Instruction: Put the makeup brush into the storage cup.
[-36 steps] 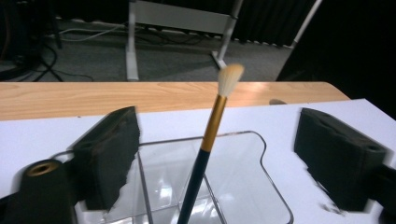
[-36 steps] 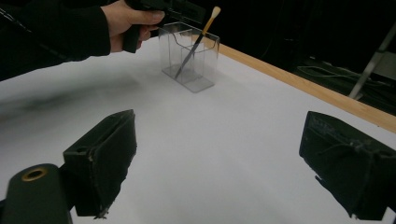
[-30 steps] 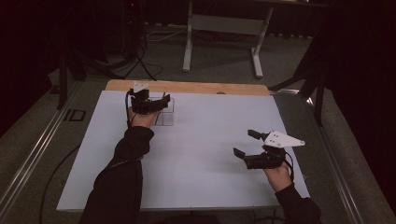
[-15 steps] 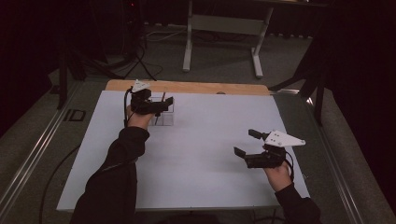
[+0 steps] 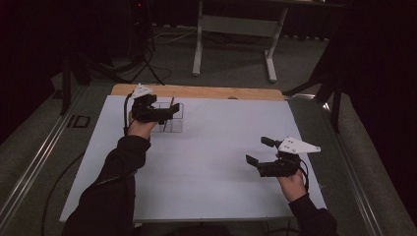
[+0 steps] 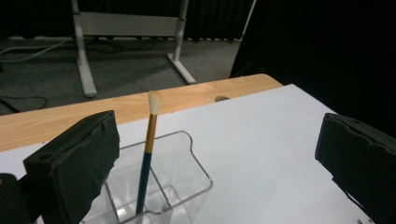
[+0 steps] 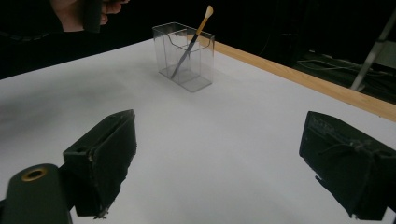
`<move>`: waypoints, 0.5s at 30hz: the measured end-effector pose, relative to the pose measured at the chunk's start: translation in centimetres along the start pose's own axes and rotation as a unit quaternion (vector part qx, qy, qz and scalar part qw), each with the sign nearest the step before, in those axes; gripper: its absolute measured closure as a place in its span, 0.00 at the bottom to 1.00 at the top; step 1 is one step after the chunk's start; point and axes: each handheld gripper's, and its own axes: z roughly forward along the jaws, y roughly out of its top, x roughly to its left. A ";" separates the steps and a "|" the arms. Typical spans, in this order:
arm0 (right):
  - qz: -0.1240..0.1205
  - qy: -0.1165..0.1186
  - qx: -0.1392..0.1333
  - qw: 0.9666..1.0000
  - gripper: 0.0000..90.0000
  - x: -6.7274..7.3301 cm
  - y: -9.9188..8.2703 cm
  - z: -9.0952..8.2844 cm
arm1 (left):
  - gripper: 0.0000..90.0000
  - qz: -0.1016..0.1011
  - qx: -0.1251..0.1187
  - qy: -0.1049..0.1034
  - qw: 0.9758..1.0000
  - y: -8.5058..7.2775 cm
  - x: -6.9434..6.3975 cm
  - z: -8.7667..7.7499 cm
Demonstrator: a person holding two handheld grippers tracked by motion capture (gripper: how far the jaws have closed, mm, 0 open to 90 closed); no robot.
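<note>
So the brush (image 6: 148,154) leans in the clear holder (image 6: 187,186) at the surface's far left, propped by its divider. Left gripper (image 5: 164,114) hovers there, jaws wide, empty; right gripper (image 5: 259,153) too, parked clear.

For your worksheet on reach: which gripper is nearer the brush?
Left. The left gripper hovers right at the brush; the right gripper is far across the table.
</note>
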 end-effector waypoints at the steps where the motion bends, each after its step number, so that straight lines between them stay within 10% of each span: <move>1: -0.001 -0.001 0.000 1.000 0.12 0.0 0.0 0.0 | 0.00 0.000 0.001 -0.004 1.000 0.0 0.0 -0.2; 15: 0.004 -0.005 0.000 1.000 0.12 -0.2 -0.1 -0.2 | 0.00 0.027 -0.002 -0.056 0.998 0.1 -1.5 -3.6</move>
